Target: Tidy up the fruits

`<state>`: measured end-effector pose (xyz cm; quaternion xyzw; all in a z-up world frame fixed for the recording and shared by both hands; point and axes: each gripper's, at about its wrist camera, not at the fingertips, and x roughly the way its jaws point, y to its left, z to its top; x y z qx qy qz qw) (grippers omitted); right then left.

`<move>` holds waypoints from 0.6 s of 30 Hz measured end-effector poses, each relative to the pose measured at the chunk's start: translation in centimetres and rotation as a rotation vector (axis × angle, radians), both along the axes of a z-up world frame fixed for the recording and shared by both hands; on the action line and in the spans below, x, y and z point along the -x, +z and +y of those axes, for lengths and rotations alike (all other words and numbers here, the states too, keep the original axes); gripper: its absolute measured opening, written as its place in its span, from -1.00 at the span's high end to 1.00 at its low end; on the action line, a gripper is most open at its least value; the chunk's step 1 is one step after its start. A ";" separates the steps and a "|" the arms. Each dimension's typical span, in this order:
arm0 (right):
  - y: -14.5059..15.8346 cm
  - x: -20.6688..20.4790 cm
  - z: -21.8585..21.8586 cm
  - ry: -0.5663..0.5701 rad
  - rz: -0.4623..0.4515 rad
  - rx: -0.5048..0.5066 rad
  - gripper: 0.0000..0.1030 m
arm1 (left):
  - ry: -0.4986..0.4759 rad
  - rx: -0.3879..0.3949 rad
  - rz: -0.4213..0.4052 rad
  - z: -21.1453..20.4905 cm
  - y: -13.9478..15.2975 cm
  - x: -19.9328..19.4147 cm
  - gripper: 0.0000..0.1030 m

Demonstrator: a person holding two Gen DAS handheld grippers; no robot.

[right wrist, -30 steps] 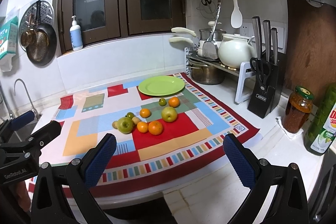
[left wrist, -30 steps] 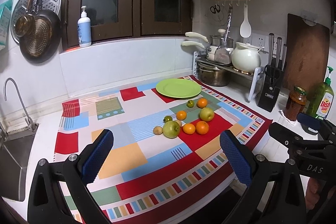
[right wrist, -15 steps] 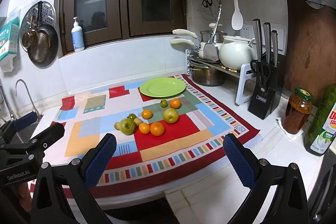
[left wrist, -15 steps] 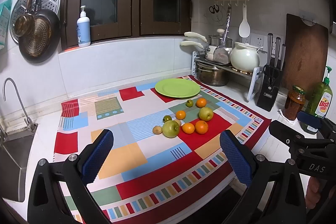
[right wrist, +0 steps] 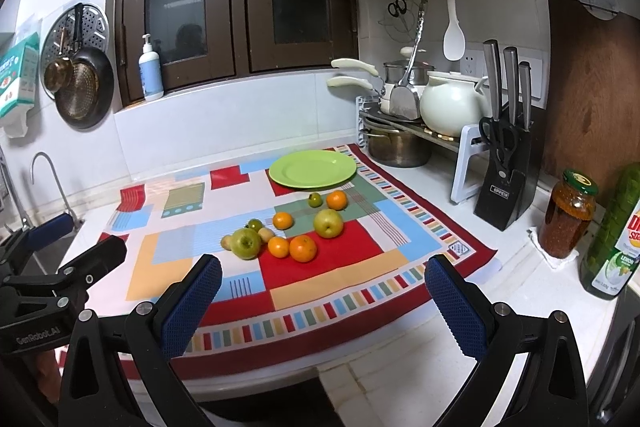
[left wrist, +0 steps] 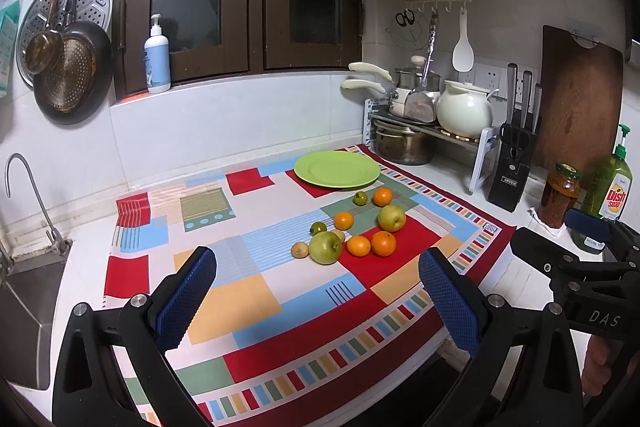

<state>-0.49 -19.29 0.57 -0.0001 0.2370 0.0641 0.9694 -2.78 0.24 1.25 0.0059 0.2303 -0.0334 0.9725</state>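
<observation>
A cluster of fruit lies on a patchwork cloth [left wrist: 248, 287]: two green apples [left wrist: 325, 247] [left wrist: 392, 218], several oranges [left wrist: 383, 243], small green fruits [left wrist: 360, 198] and small brown ones [left wrist: 299, 249]. An empty green plate [left wrist: 337, 169] sits behind them. My left gripper [left wrist: 316, 299] is open and empty, well short of the fruit. My right gripper [right wrist: 320, 301] is open and empty above the cloth's front edge, with the same fruit [right wrist: 303, 247] and plate [right wrist: 312, 169] ahead. Each gripper shows at the edge of the other's view.
A pot rack with a white pot [left wrist: 464, 109], a knife block [left wrist: 514, 171], a jar [left wrist: 559, 195] and a dish soap bottle [left wrist: 608, 187] stand at the right. A sink with a tap [left wrist: 32, 195] is at the left. Pans [left wrist: 68, 75] hang on the wall.
Both views have shifted very slightly; the grippers stay open and the fruit has not moved.
</observation>
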 end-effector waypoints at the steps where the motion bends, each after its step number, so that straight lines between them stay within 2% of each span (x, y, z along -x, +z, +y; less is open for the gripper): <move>1: 0.0 0.0 0.0 0.000 0.000 -0.001 -0.99 | 0.000 0.001 0.000 0.0 0.0 0.0 -1.00; 18: -0.4 -1.3 0.3 -0.006 0.025 -0.016 -0.99 | -0.013 -0.017 0.030 0.2 -0.2 -1.8 -1.00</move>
